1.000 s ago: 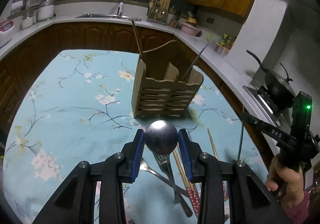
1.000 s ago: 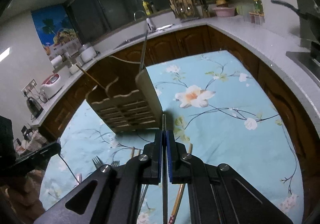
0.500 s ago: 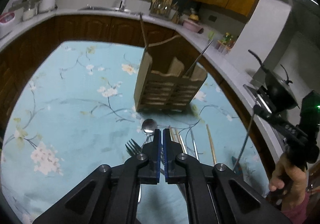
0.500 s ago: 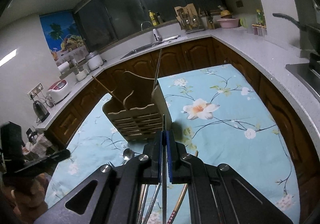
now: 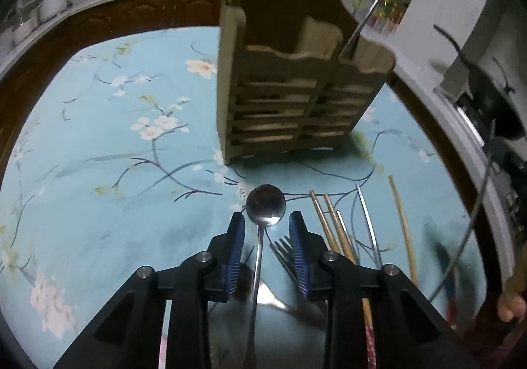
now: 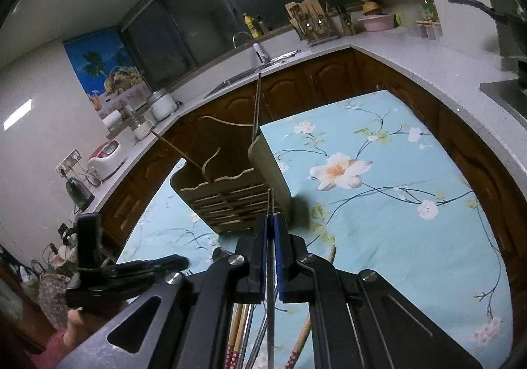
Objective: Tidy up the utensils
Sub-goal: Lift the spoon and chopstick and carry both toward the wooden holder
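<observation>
A wooden utensil holder stands on the floral tablecloth, with a wooden chopstick and a metal chopstick standing in it; it also shows in the right wrist view. My left gripper is open, its jaws either side of a metal spoon lying on the cloth. A fork and several chopsticks lie beside it. My right gripper is shut on a thin metal chopstick, held above the table near the holder.
The table carries a light blue flowered cloth. Brown cabinets and a grey counter wrap around it, with a sink at the back and a wok on a stove at the right.
My left gripper has opened and dropped low around the spoon; it was shut half a second ago. My right gripper has lifted a little with the metal chopstick in it.
</observation>
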`<move>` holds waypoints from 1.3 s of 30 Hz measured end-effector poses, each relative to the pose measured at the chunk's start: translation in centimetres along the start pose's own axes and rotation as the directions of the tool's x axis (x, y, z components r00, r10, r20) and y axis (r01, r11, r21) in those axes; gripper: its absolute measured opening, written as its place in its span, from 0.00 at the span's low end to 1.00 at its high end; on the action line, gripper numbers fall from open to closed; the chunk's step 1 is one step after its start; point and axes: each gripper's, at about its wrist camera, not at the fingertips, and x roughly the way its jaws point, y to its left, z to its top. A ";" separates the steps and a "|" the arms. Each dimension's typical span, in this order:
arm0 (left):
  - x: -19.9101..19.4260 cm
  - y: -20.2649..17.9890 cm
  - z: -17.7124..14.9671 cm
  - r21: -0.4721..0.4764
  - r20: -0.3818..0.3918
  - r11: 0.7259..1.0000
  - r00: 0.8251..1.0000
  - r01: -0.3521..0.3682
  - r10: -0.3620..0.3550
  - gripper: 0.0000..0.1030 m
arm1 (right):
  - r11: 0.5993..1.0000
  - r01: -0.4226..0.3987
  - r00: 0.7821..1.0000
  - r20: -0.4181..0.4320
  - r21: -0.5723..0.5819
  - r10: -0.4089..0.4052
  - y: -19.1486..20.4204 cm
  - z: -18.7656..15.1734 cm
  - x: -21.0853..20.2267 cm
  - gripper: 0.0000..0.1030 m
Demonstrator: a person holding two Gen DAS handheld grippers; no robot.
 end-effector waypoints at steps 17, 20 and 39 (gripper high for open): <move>7.4 -1.1 2.2 0.083 -0.051 0.991 0.993 -0.101 0.106 0.32 | 0.999 -0.031 0.999 -0.034 0.015 0.031 -0.8 0.1 2.1 0.04; 7.2 -1.0 2.0 0.093 -0.037 0.991 0.994 -0.101 0.105 0.32 | 0.999 -0.032 0.999 -0.035 0.016 0.033 -0.8 0.1 2.3 0.04; -6.5 1.5 -1.4 -0.050 0.198 0.999 0.980 -0.001 0.011 0.31 | 0.998 -0.060 0.998 0.016 -0.032 0.061 2.3 0.8 0.6 0.04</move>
